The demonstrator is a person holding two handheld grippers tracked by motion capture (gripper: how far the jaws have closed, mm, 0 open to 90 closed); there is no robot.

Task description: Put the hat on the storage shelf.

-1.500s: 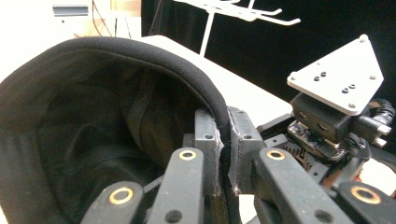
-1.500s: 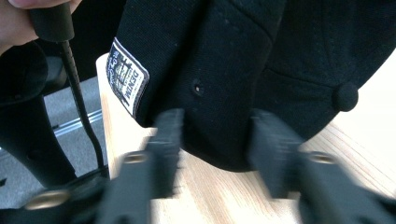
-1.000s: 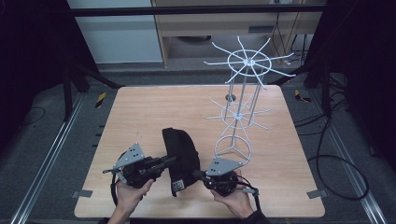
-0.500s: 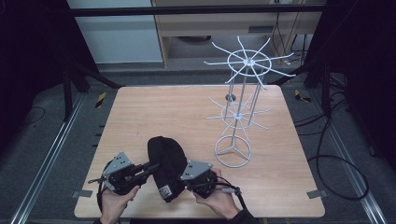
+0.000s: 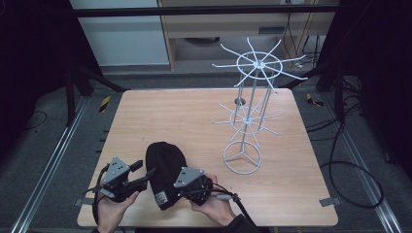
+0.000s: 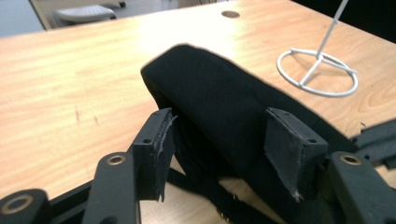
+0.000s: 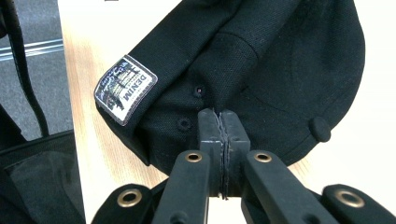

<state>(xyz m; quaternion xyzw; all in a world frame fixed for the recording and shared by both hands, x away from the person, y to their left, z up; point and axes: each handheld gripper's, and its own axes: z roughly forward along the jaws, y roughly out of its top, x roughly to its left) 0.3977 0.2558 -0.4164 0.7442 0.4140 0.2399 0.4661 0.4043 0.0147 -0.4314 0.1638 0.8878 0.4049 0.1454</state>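
where the black cap (image 5: pixel 164 171) lies near the table's (image 5: pixel 194 116) front edge, toward its left corner, we see the right gripper (image 7: pixel 219 122) pinched tight on the cap's fabric, while the left gripper (image 6: pixel 224 149) stands wide apart, its pads (image 6: pixel 161 149) flanking the cap's brim.

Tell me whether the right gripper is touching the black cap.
Touching. In the right gripper view, the right gripper has its jaws pressed together on a fold of the cap.

Cap (image 5: pixel 165 170) left of rack (image 5: pixel 248 121)
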